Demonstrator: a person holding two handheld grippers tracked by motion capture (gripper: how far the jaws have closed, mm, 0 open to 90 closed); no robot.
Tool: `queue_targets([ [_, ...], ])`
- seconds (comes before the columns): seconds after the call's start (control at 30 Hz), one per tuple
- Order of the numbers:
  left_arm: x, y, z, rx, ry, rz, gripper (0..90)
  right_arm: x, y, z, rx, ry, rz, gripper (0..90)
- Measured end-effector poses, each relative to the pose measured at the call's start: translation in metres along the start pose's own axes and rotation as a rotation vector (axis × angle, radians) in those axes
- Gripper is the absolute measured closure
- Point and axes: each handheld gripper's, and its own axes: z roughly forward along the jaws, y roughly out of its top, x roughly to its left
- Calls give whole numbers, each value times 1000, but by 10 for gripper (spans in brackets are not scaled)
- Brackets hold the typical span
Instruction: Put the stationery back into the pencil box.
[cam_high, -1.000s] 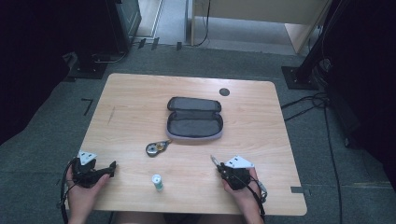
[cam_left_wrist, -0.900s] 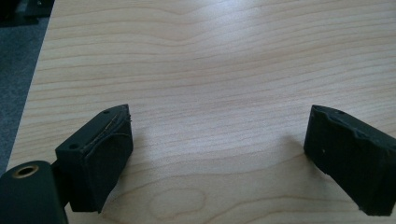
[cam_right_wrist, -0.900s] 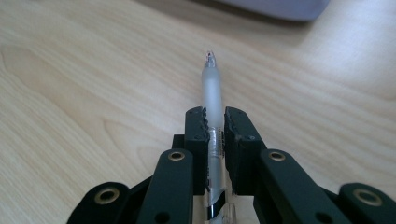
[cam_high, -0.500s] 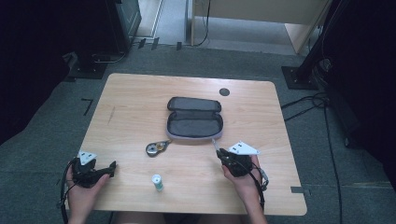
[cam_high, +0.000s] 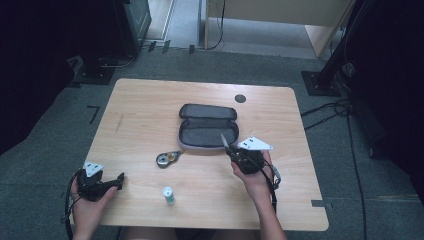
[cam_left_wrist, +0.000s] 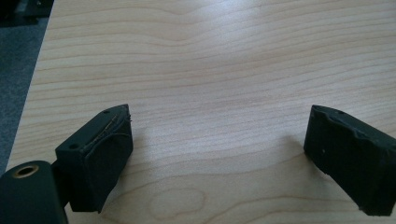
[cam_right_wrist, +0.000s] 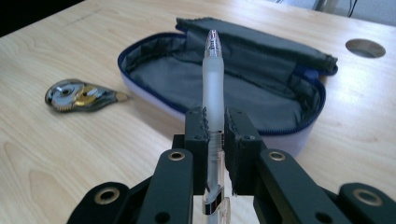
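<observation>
Wooden table (cam_high: 150, 115) carries the open case (cam_high: 207, 126); the right gripper (cam_high: 231, 151), nearer it than a second ago, grips a pen (cam_high: 224, 141). Left gripper (cam_left_wrist: 219, 154) jaws stand wide, bare wood between. Right gripper view: jaws clamp the pen (cam_right_wrist: 213, 88), the case (cam_right_wrist: 224, 88) just beyond its tip, so placing seems next.

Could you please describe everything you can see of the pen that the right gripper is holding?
The pen has a frosted, translucent plastic barrel with a clear, faintly pink tip and a clip end showing low between the jaws. The right gripper is shut on its barrel, both black pads pressing its sides. It is lifted off the table, touching nothing else, tip pointing away from the hand towards the open pencil case. In the high view it pokes out as a thin pale sliver over the case's near edge.
</observation>
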Motion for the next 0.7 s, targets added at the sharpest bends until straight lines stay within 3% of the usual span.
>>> queue_targets([
  [0.3,0,0,0,0,0,0,81,-7,29,13,-14,1,1,803],
  [0.7,0,0,0,0,0,2,81,-17,56,45,15,4,-6,802],
])
